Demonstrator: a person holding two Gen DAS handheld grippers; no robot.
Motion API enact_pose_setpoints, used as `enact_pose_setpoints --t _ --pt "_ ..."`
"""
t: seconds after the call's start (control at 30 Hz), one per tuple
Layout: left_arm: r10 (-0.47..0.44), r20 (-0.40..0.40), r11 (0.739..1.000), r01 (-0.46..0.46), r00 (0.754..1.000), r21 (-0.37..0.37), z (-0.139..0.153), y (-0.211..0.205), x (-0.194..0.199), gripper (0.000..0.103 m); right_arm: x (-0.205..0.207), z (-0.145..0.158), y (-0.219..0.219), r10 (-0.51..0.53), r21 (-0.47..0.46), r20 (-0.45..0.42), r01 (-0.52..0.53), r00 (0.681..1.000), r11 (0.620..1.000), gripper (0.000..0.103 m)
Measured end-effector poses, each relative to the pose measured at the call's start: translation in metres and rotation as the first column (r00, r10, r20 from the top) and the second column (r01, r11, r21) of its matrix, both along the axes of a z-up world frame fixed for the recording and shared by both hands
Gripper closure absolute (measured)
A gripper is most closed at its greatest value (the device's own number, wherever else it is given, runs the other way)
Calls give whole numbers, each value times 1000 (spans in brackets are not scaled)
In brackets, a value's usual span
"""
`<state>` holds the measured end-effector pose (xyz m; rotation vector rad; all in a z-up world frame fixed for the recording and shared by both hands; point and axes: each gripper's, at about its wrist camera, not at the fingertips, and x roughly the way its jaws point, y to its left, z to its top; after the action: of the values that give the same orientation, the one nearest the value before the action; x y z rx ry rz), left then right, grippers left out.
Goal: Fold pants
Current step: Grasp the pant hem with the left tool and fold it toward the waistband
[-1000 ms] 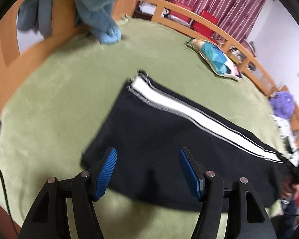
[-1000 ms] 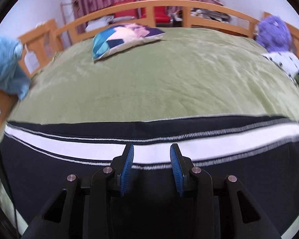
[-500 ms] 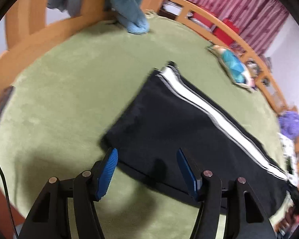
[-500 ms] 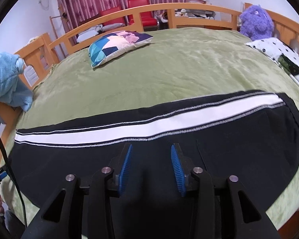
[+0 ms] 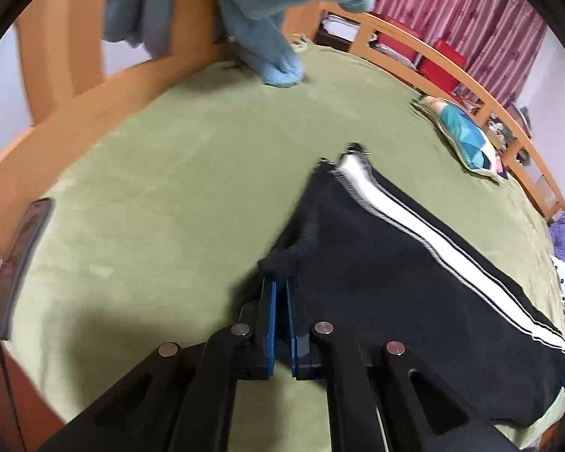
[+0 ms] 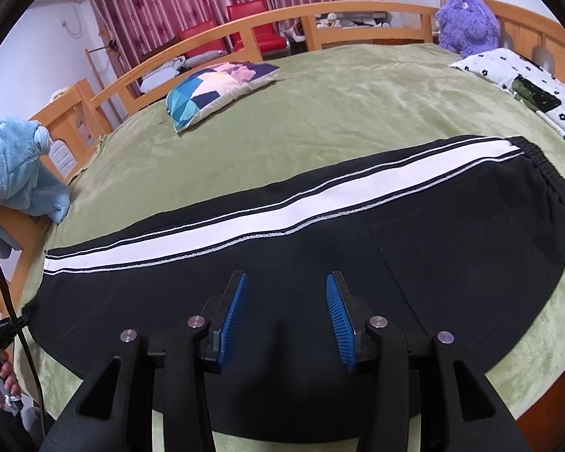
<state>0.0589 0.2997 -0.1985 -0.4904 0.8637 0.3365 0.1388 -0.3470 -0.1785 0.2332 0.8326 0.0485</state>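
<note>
Pants: the black pants point(image 6: 414, 263) with a white side stripe point(image 6: 245, 222) lie flat along the near edge of the green bedspread point(image 6: 358, 113), already doubled leg on leg, waistband point(image 6: 546, 180) toward the right of the right wrist view, cuffs at the far left.
Left gripper: the left gripper point(image 5: 280, 293) has its blue pads pressed together on the near corner of the cuff end point(image 5: 282, 260); the cloth bunches up into a small peak where it enters the jaws (a real pinch, by the look of it, not a mere touch).
Right gripper: the right gripper point(image 6: 285, 282) hovers over the middle of the pants with its jaws parted and nothing between them; black cloth lies beneath, and I cannot tell whether the tips touch it.
Step in hand: judged from the pinch at the cuff, the lengthwise fold is about to start, cuff end carried over toward the waistband.
Next move calls for: lifting the cuff corner enough to clear the bedspread, then sweeping it along the leg to the waistband; the right gripper probably needs to take the far cuff corner or pin the middle as a crease line, otherwise the one-corner lift may drag the pants askew.
Bystanders: the patterned pillow point(image 6: 218, 90) and the blue plush toy point(image 5: 275, 19) sit well apart from the pants.
</note>
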Motion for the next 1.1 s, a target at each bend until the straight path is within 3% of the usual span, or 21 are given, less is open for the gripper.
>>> enact_pose_setpoints --t 0.07,0.17,0.23,0.3,0.37,0.5,0.77,0.83,0.87,0.9,1.0,1.1 --pt "19 -23 995 -21 1000 -96 -12 12 -5 97 -6 2 -7 -13 4 8 13 1000 1000 60" --pt "0 -44 999 -2 999 -51 -17 0 -5 97 -7 -3 -15 -26 28 -5 26 1000 999 60" --pt "-4 -52 998 1 999 -65 -18 -5 -6 93 -5 -8 -18 -30 43 -24 32 999 999 60" --pt "-7 -79 994 -2 997 -108 -23 -4 -9 75 -6 -10 -18 -20 52 -25 22 999 998 60" --pt "-11 -70 989 0 997 -150 -29 -5 -12 65 -7 -10 -16 -13 33 -18 13 1000 999 60" --pt "-27 -48 981 18 998 -193 -44 -9 -6 65 -9 -14 -16 -7 38 -22 7 1000 999 60" --pt "62 -60 970 -75 996 -230 -55 12 27 63 -17 -21 -23 -47 61 -48 50 998 997 60" --pt "75 -63 970 -87 995 -226 -54 14 30 73 -18 -20 -27 -64 74 -44 67 997 995 59" --pt "70 -48 973 -79 996 -218 -49 12 30 85 -17 -20 -28 -68 78 -45 72 997 994 58" --pt "62 -42 979 -69 997 -193 -43 10 29 86 -17 -20 -28 -73 77 -48 76 996 994 58" --pt "37 -58 999 -36 998 20 -4 -21 34 86 -13 -15 -26 -73 32 -62 75 995 997 58" --pt "-34 -37 968 42 999 247 50 -73 45 86 -10 -7 -21 -52 -21 -37 51 998 998 58"
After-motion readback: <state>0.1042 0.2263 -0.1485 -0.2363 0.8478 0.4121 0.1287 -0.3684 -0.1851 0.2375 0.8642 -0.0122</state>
